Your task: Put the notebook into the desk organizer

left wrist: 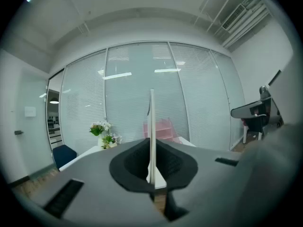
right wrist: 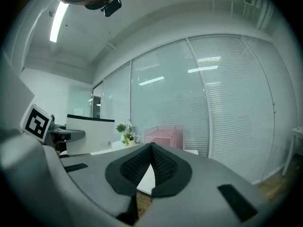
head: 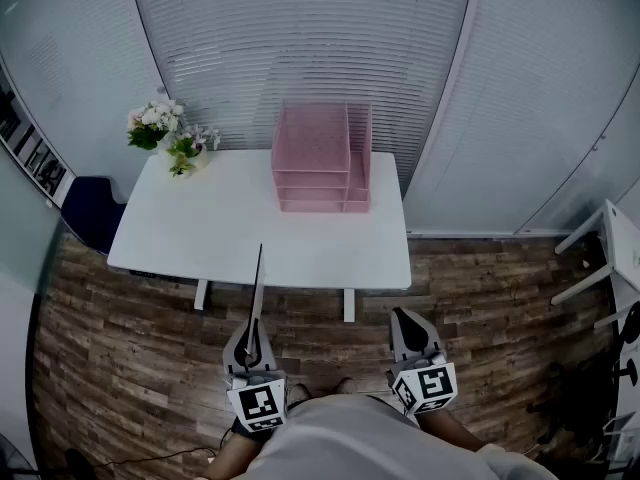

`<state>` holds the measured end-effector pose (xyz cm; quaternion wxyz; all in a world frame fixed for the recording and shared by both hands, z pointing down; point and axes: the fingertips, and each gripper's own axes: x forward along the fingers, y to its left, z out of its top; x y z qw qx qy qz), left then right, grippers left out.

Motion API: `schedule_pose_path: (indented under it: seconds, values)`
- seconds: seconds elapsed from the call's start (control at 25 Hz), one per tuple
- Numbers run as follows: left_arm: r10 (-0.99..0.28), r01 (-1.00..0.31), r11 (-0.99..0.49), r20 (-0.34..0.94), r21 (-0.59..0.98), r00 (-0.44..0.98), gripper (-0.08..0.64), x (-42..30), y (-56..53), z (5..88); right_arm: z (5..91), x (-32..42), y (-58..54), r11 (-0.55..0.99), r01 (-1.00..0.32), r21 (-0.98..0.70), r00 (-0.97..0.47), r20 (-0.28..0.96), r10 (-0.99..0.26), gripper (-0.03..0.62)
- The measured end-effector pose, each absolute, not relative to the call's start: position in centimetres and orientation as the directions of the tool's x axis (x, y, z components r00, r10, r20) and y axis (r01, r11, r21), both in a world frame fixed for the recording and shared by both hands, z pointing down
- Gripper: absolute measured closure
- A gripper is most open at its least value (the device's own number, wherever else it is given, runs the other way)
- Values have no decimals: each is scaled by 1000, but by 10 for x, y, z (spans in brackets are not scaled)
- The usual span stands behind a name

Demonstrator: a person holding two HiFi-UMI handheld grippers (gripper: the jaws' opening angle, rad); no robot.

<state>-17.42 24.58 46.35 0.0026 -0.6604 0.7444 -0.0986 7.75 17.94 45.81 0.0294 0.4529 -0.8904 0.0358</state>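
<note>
I hold the notebook (head: 257, 298) upright and edge-on, so it shows only as a thin dark line above the wooden floor. My left gripper (head: 250, 330) is shut on its lower edge. In the left gripper view the notebook (left wrist: 152, 126) is a thin pale strip standing between the closed pads of the left gripper (left wrist: 152, 145). The pink mesh desk organizer (head: 322, 158) stands at the back right of the white table (head: 200, 238), some way ahead of both grippers. My right gripper (head: 408, 320) is shut with nothing in it; in its own view the right gripper's (right wrist: 151, 146) tips meet.
A vase of flowers (head: 165, 133) stands at the table's back left corner. A dark blue chair (head: 90, 208) sits left of the table. White furniture (head: 610, 253) stands at the far right. Glass walls with blinds close the room behind the table.
</note>
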Motion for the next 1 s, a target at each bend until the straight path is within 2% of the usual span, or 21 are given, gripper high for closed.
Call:
schedule_pose_path:
  seconds: [0.64, 1.0]
  values:
    - [-978, -977, 118, 149, -180, -146, 545, -157, 228, 473, 467, 99, 161, 605, -791, -89, -611, 77, -788, 580]
    - [-980, -950, 97, 139, -296, -143, 545, -145, 179, 463, 511, 111, 146, 604, -786, -134, -618, 168, -768, 580]
